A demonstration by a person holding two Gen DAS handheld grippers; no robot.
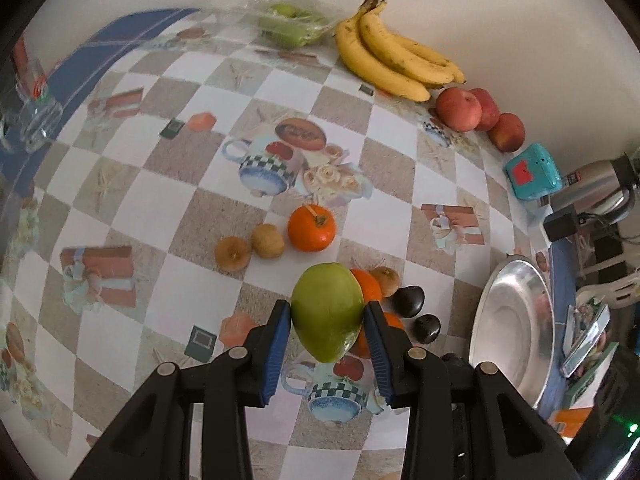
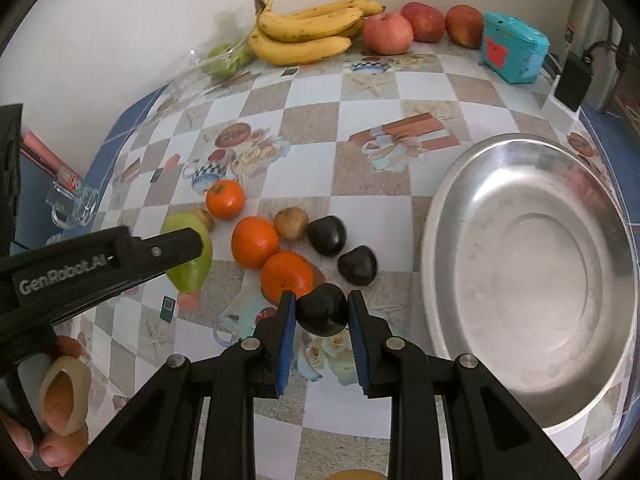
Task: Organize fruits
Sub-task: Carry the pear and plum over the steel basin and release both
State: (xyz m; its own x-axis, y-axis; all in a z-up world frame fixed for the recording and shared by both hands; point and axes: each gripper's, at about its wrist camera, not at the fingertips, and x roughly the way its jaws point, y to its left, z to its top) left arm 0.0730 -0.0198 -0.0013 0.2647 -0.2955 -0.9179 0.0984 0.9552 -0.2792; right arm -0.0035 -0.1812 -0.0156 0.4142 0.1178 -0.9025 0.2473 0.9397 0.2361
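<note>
My left gripper (image 1: 327, 316) is shut on a green mango (image 1: 326, 312) and holds it above the table; the mango (image 2: 190, 266) and the left gripper's arm (image 2: 100, 264) also show in the right wrist view. My right gripper (image 2: 322, 312) is shut on a dark avocado (image 2: 323, 309) just in front of an orange (image 2: 286, 276). Two more oranges (image 2: 254, 242) (image 2: 225, 199), a kiwi (image 2: 291, 223) and two dark avocados (image 2: 327, 235) (image 2: 357, 265) lie nearby. Two kiwis (image 1: 233, 254) (image 1: 267, 241) lie left of an orange (image 1: 311, 227).
A steel bowl (image 2: 448, 208) stands at the right, also in the left wrist view (image 1: 484, 320). Bananas (image 2: 308, 30), red apples (image 2: 387, 33), a bag of green fruit (image 2: 226, 60) and a teal box (image 2: 512, 48) line the back wall. A glass (image 2: 72, 200) stands at the left edge.
</note>
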